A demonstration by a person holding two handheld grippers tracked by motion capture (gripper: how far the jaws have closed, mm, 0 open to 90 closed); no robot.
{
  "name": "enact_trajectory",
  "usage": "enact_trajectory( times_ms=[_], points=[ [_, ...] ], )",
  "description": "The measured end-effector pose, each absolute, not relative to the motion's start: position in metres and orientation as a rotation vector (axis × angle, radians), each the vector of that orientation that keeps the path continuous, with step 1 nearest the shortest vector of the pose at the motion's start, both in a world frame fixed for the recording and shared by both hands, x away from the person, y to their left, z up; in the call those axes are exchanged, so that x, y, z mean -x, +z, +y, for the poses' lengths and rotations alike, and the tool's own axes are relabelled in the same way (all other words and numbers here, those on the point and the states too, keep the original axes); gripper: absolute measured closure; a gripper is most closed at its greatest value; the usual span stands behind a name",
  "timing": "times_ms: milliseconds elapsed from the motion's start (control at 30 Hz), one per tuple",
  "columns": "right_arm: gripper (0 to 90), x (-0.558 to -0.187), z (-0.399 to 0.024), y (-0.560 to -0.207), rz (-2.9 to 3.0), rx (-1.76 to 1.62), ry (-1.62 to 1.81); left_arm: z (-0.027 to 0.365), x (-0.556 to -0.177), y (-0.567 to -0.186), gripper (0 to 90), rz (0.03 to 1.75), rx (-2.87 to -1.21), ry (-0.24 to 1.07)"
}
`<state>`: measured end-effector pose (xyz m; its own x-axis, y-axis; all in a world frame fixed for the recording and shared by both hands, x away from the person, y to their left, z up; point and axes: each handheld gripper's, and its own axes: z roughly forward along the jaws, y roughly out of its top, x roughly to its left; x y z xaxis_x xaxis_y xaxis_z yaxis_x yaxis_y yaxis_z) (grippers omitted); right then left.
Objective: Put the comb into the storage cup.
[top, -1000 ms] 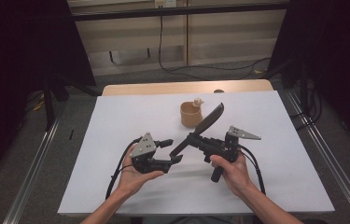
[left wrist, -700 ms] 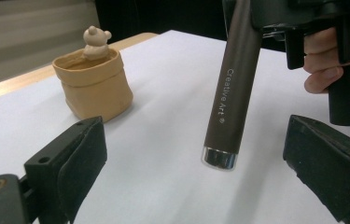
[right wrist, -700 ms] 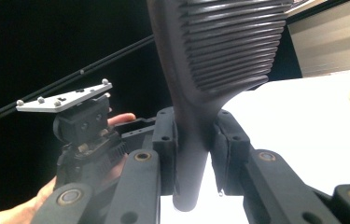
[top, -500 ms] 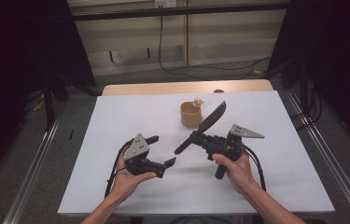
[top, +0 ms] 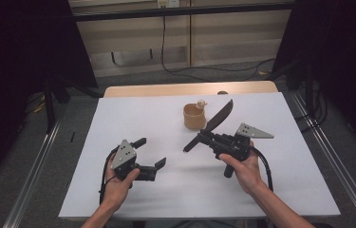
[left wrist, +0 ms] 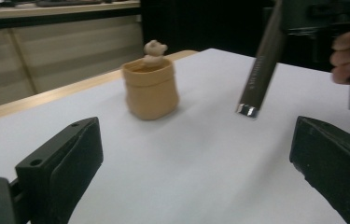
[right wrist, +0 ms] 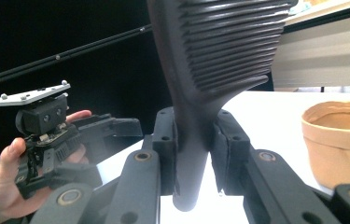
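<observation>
Left tongs [top: 148,155]: black body, two blocky black jaws with flat pads, each with a small round hole near the outer edge. Grey three-cornered plate on top, dotted with small dark screw holes. Black cable loops from the rear of the body back along the forearm. Right tongs [top: 199,140]: same black build, linkage arms joined by round pivot pins with metal-ringed centres; jaw blocks carry small screw holes. Grey triangular plate on top, edged with small silver studs. Black pistol-style handle below the body; thick black cable trails from it past the wrist. Both forearms bare, no sleeves visible.
</observation>
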<state>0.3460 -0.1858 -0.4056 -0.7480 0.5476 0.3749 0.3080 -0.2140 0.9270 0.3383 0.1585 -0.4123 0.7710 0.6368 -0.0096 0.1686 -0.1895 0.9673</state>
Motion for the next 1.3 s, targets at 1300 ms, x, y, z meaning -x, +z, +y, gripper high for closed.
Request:
enact_trajectory(
  times_ms=[1300],
  points=[
    [73.0,-0.376,-0.201,-0.383,1.804,-0.979,1.978,0.224,-0.299,-0.434,3.4,0.779,-1.622,0.648]
  ],
)
